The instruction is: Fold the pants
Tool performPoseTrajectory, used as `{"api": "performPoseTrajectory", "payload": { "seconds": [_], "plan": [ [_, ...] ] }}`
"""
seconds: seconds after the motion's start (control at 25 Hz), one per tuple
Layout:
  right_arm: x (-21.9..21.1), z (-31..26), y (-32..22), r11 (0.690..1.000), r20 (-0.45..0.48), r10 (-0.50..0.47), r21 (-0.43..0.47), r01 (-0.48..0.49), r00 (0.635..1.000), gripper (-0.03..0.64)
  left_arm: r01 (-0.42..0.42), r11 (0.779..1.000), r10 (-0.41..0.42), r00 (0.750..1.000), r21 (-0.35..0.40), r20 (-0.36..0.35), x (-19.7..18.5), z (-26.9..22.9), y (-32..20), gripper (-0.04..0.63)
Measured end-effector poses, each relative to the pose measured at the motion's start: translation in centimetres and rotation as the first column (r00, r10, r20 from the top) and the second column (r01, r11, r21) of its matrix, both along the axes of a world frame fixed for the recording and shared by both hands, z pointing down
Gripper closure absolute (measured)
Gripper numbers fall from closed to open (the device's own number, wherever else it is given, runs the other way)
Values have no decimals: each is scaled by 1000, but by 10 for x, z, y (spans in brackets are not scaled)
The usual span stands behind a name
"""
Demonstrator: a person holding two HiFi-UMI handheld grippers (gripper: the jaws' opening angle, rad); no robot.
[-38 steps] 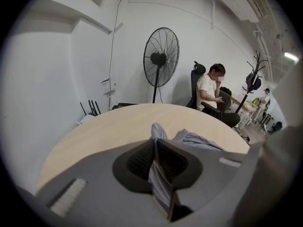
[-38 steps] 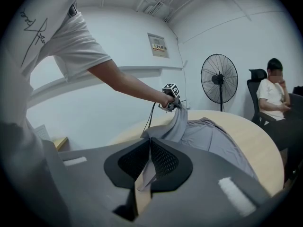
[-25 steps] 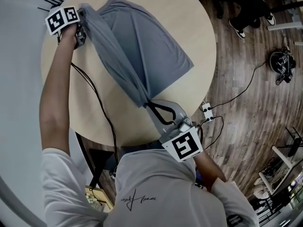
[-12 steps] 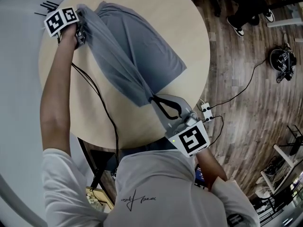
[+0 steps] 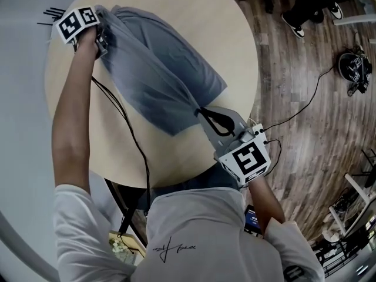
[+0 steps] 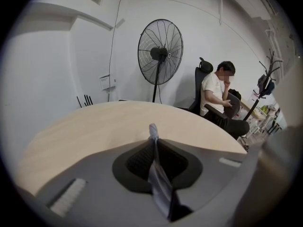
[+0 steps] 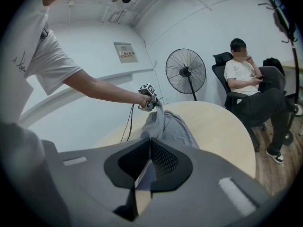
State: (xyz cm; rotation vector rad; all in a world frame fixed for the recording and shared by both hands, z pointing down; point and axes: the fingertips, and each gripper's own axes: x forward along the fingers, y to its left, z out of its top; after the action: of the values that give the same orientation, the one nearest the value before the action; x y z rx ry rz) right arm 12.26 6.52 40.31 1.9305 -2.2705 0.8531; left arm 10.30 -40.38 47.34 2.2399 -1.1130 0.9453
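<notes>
Left gripper (image 5: 103, 35) jaws pinched nearly closed on a corner of the grey pants (image 5: 164, 75). Right gripper (image 5: 201, 111) is clamped the same on the opposite end. Pants slung between them, rest lying on round table (image 5: 235, 34).

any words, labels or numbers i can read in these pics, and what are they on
No text here can be read.
Script print on the person's white shirt: signature-style scrawl, illegible.
Wall notice: too blurred to read.
Marker cubes: black-and-white square patterns only, no words.
</notes>
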Motion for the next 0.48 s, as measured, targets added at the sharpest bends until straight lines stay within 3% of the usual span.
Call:
{"api": "performPoseTrajectory", "payload": {
  "seconds": [0.48],
  "plan": [
    [28,40,-1,998,70,64,-31,-62,996,614,31,999,-31,999,-12,22,39,38,0,520]
  ]
}}
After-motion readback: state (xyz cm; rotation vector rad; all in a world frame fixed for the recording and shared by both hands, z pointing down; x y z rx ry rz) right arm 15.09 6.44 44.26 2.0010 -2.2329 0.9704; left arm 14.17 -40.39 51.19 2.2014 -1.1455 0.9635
